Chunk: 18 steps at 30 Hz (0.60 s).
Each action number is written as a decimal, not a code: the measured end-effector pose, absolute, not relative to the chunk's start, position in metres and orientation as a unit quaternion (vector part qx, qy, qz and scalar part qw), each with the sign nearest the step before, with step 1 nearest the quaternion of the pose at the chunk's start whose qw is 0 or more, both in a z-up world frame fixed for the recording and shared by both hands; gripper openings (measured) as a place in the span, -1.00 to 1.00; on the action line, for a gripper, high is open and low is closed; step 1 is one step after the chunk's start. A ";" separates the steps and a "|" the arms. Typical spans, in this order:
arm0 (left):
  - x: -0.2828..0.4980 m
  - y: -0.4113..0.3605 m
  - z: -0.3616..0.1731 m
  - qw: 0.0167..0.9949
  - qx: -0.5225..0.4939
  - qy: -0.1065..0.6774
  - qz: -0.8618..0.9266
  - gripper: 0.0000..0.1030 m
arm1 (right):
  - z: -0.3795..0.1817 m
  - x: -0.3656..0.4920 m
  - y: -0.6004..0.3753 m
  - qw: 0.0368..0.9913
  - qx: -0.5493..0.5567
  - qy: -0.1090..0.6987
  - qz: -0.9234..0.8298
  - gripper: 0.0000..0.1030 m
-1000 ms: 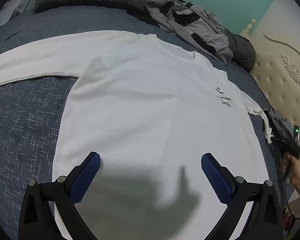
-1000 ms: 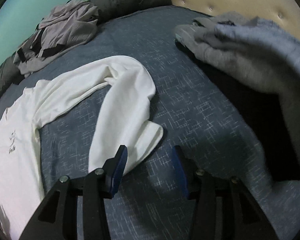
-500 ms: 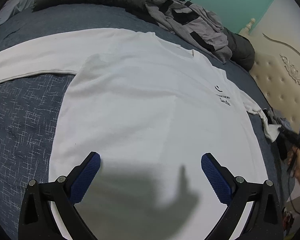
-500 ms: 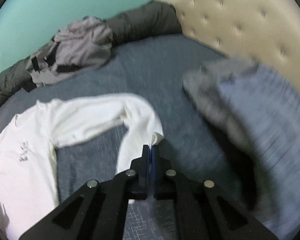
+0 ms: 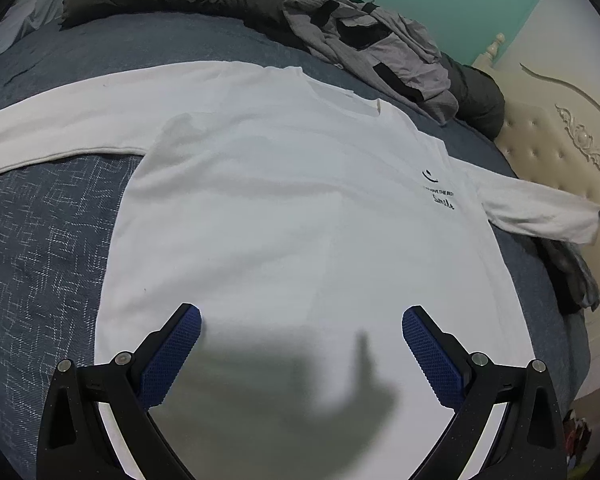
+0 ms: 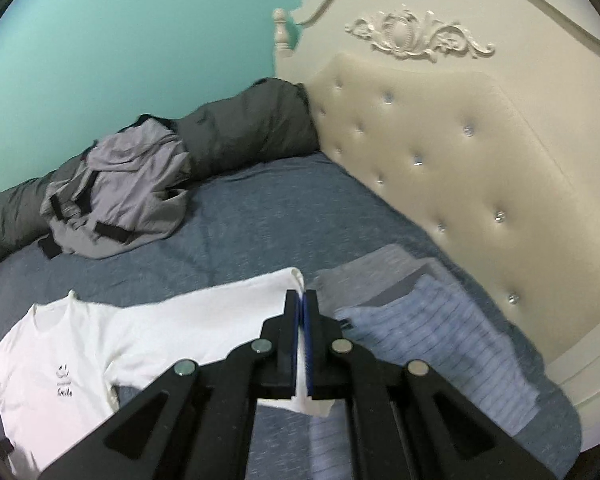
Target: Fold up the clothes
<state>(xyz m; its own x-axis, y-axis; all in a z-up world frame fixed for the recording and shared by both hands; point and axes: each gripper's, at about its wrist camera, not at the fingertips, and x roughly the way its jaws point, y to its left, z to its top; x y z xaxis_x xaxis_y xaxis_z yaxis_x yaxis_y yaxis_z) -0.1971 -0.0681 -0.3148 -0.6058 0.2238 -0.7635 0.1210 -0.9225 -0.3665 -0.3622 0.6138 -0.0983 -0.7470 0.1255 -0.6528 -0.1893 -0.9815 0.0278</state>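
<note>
Right gripper (image 6: 302,308): clamped on the sleeve (image 6: 220,320) cuff; a second ago its jaws stood apart over the cuff lying on the bed.
Left gripper (image 5: 300,340): jaws wide, nothing between them, hovering over the shirt's hem as before.
Shirt (image 5: 292,208): white, spread flat on the blue bed (image 5: 40,240), print up.
Sleeve: was bent and crumpled; now lifted and drawn out straight toward the headboard (image 6: 440,152).
Striped clothes (image 6: 440,332): beside the raised cuff.

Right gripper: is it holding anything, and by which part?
Yes: the right gripper is shut on the white sweatshirt, pinching its sleeve cuff.
</note>
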 end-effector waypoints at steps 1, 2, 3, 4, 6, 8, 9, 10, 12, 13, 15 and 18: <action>-0.197 -0.068 -0.315 0.030 -0.443 -0.193 0.875 0.99 | -0.094 -0.366 0.618 0.089 -0.350 0.043 0.931 -0.96; -0.198 -0.067 -0.314 0.030 -0.443 -0.192 0.875 0.99 | -0.090 -0.370 0.623 0.094 -0.355 0.039 0.929 -0.96; -0.198 -0.067 -0.314 0.030 -0.442 -0.191 0.876 0.99 | -0.087 -0.373 0.625 0.096 -0.363 0.032 0.926 -0.96; -0.198 -0.067 -0.314 0.030 -0.442 -0.190 0.876 0.99 | -0.087 -0.376 0.627 0.101 -0.369 0.027 0.924 -0.96; -0.199 -0.067 -0.313 0.030 -0.441 -0.190 0.877 0.99 | -0.085 -0.381 0.632 0.110 -0.382 0.019 0.917 -0.96; -0.199 -0.066 -0.314 0.031 -0.442 -0.189 0.876 0.99 | -0.086 -0.384 0.638 0.119 -0.394 0.012 0.911 -0.96; -0.199 -0.066 -0.314 0.031 -0.443 -0.188 0.876 0.99 | -0.088 -0.384 0.641 0.125 -0.399 0.010 0.908 -0.96; -0.199 -0.065 -0.315 0.031 -0.443 -0.187 0.876 0.99 | -0.090 -0.384 0.644 0.128 -0.402 0.010 0.907 -0.96; -0.199 -0.065 -0.315 0.032 -0.444 -0.187 0.876 0.99 | -0.094 -0.384 0.650 0.134 -0.407 0.010 0.904 -0.97; -0.199 -0.065 -0.315 0.032 -0.444 -0.186 0.876 0.99 | -0.096 -0.384 0.653 0.137 -0.409 0.010 0.902 -0.96; -0.199 -0.065 -0.315 0.032 -0.443 -0.183 0.877 0.99 | -0.100 -0.385 0.658 0.142 -0.414 0.008 0.899 -0.97; -0.200 -0.065 -0.315 0.032 -0.443 -0.181 0.878 0.99 | -0.105 -0.391 0.661 0.147 -0.419 0.001 0.896 -0.96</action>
